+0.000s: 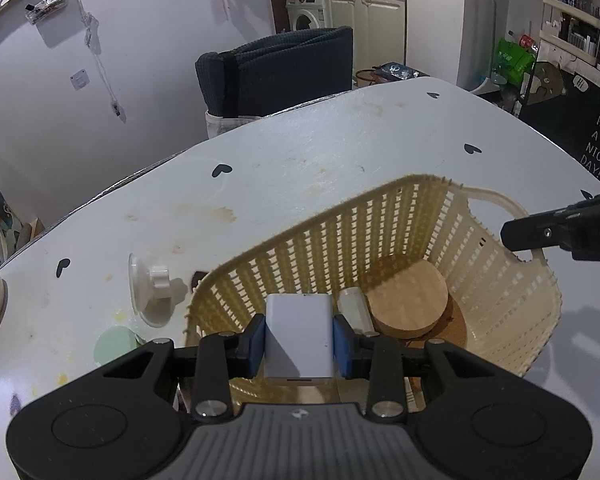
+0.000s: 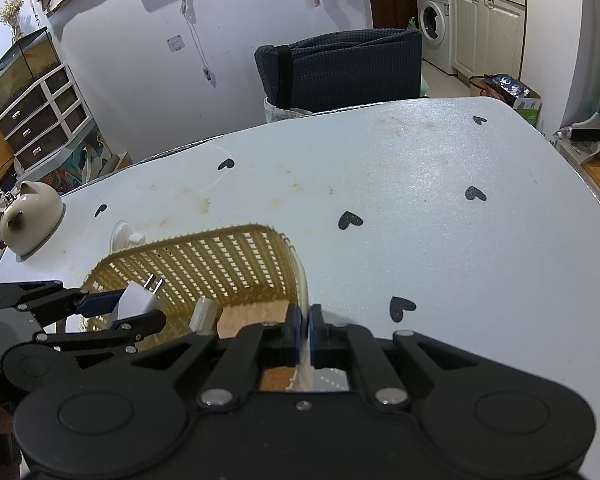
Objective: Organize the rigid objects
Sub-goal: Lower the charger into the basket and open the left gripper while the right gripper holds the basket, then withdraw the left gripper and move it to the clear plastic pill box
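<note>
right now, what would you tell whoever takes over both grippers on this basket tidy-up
Left gripper: shut on the white plug-in charger block, held over the cream woven plastic basket, not released.
Right gripper: fingers shut on the basket's rim, steadying it.
Done: round wooden disc and small white cylinder already lie in the basket.
Left: drop the charger in; the clear suction-cup knob lies on the white heart-print table beside the basket, likely next.

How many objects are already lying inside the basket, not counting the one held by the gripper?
2. A round wooden disc lies on the floor of the basket, and a small white cylinder lies just beside it. The white charger is held above them. More may be hidden behind the near wall.
</note>
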Available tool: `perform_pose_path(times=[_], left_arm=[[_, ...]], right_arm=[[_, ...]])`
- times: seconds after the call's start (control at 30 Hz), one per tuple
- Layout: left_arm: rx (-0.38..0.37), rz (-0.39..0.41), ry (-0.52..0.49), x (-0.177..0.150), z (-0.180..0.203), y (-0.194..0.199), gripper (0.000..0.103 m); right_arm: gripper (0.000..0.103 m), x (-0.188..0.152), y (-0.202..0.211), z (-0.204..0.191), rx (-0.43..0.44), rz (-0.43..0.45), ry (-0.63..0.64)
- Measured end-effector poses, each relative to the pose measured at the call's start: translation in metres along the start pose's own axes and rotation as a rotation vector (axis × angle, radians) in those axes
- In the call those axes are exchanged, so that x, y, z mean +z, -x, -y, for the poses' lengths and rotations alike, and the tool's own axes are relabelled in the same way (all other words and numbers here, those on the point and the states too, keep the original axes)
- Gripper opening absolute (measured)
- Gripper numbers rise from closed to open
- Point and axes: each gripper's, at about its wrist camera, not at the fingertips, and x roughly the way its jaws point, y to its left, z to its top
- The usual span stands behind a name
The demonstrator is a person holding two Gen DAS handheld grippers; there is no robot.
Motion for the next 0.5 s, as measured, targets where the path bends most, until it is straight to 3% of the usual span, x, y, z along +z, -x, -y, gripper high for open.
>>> perform_pose_path(times=[0.17,0.23,0.5], left_arm=[[-0.01,0.0,0.01,0.0,-0.001,0.002,0.04],[-0.019,0.006,0.021,-0.001,-0.001,0.004,0.047],[-0.049,0.014,0.042,-0.004,0.0,0.014,0.057]], right_arm=[[0.004,0.0,0.0,0.0,0.0,0.0,0.001],[0.004,0.0,0.0,0.0,0.0,0.0,0.001],[0.004,0.0,0.0,0.0,0.0,0.0,0.0]])
